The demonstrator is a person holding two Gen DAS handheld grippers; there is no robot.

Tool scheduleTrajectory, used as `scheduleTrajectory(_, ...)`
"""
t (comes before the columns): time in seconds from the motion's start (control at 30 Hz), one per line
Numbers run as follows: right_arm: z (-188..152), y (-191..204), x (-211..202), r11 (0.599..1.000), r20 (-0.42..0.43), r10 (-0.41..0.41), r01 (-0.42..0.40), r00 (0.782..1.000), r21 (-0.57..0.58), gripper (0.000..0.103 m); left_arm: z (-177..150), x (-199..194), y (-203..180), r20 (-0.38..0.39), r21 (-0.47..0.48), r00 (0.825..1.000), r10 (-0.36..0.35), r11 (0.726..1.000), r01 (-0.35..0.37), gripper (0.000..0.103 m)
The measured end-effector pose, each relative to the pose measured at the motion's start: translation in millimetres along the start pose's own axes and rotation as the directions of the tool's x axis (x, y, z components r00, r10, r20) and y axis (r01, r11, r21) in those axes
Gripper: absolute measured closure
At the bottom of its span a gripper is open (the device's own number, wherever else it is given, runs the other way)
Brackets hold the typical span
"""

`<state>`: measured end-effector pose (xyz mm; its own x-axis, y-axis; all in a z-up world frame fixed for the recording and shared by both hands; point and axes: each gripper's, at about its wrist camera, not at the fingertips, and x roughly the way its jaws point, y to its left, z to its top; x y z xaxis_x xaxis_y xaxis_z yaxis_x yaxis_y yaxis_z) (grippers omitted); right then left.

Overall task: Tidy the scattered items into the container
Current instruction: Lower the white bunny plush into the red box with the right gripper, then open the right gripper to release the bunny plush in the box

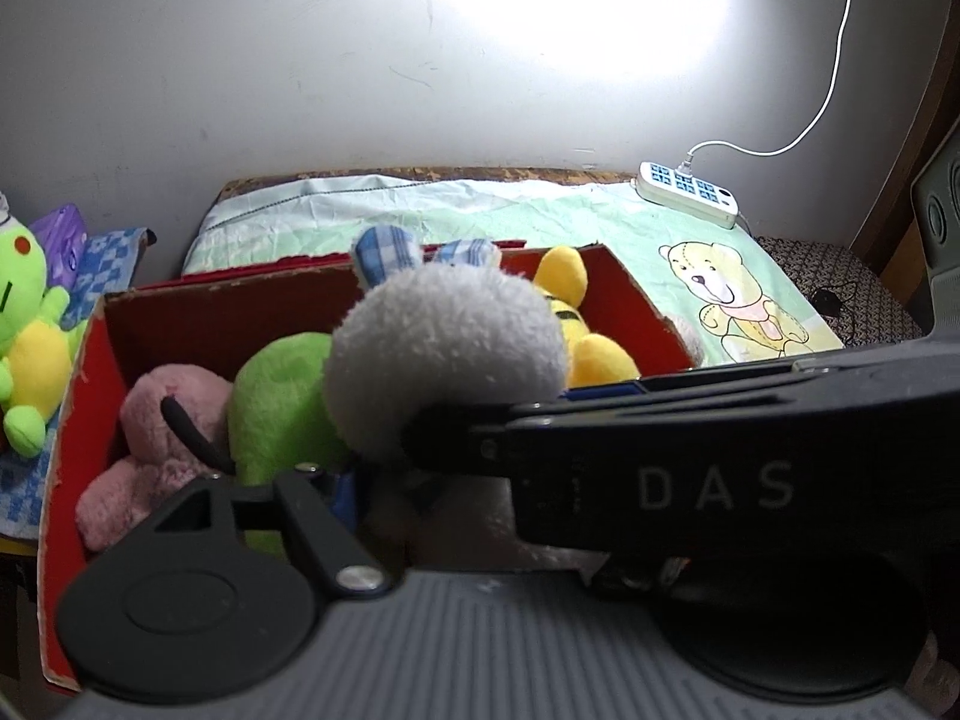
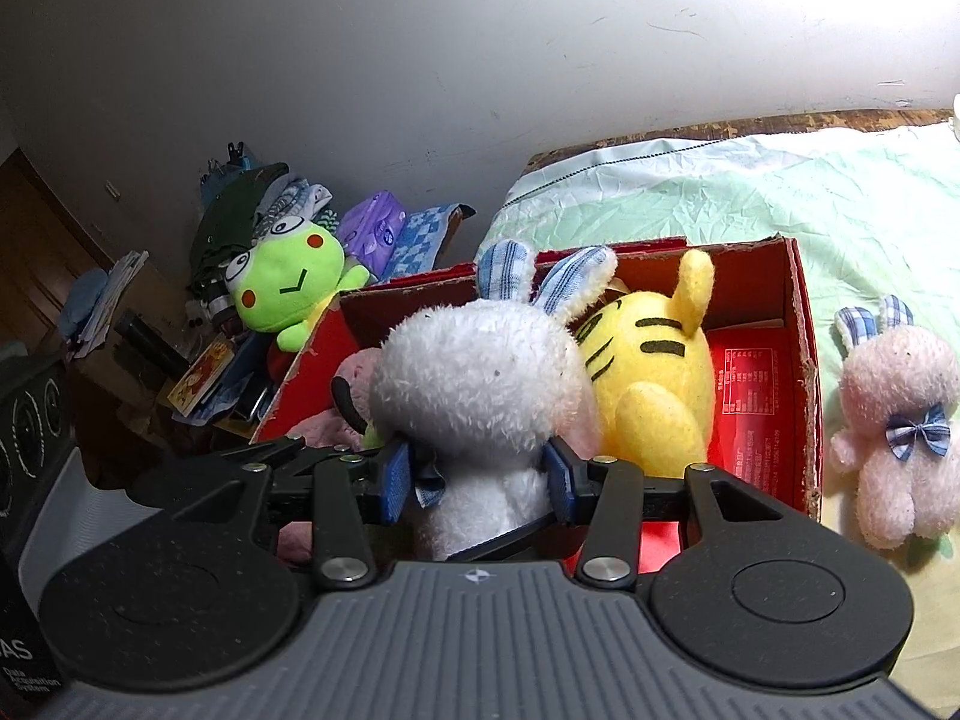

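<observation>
A white plush bunny with blue checked ears hangs over the red cardboard box. My right gripper is shut on its neck, a blue pad pressed in on each side. In the left wrist view the bunny fills the middle. The left gripper sits low beside its body; only its left finger shows, the other hidden under the right gripper's black body. A yellow striped plush, a pink plush and a green plush lie in the box.
A pink bunny lies on the green sheet right of the box. A green frog plush sits left of the box among clutter. A white power strip with its cable rests at the sheet's far right corner, against the wall.
</observation>
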<state>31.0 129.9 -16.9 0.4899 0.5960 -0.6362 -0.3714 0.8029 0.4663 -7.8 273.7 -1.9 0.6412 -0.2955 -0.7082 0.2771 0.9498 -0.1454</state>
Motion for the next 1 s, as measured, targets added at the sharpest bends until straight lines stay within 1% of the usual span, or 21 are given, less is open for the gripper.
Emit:
scheduleTrajectory(0.13, 4, -2, 10, 1.000, -0.052, -0.012, 0.012, 0.999, -0.014, 0.055, 0, 7, 3, -0.015, -0.004, 1.000, -0.006, 1.000, 0.006, 0.033)
scheduleTrajectory(0.37, 4, -13, 17, 1.000, -0.076, -0.007, 0.009, 0.997, 0.017, 0.055, 2, 18, 3, -0.041, 0.005, 0.999, -0.010, 1.000, 0.010, 0.033)
scheduleTrajectory(0.47, 3, -14, 17, 1.000, -0.072, -0.009, 0.010, 0.997, 0.022, 0.055, 3, 18, 2, -0.046, 0.011, 0.999, -0.008, 1.000, 0.009, 0.033)
scheduleTrajectory(0.77, 0, -10, 7, 1.000, -0.033, -0.010, 0.011, 0.999, 0.027, 0.049, 4, 12, 1, -0.051, 0.012, 0.999, 0.004, 1.000, -0.003, 0.030)
scheduleTrajectory(0.87, -1, -7, 2, 0.999, -0.008, -0.025, 0.025, 1.000, 0.022, 0.047, 5, 10, 1, -0.053, 0.012, 0.999, 0.005, 1.000, -0.005, 0.027)
scheduleTrajectory(0.93, -2, -5, -2, 0.999, 0.005, -0.038, 0.038, 0.999, 0.025, 0.043, 5, 9, 1, -0.057, 0.013, 0.998, 0.008, 1.000, -0.008, 0.026)
scheduleTrajectory(1.0, -4, -4, -5, 0.998, 0.016, -0.050, 0.049, 0.999, 0.027, 0.043, 5, 7, -1, -0.058, 0.015, 0.998, 0.011, 1.000, -0.010, 0.024)
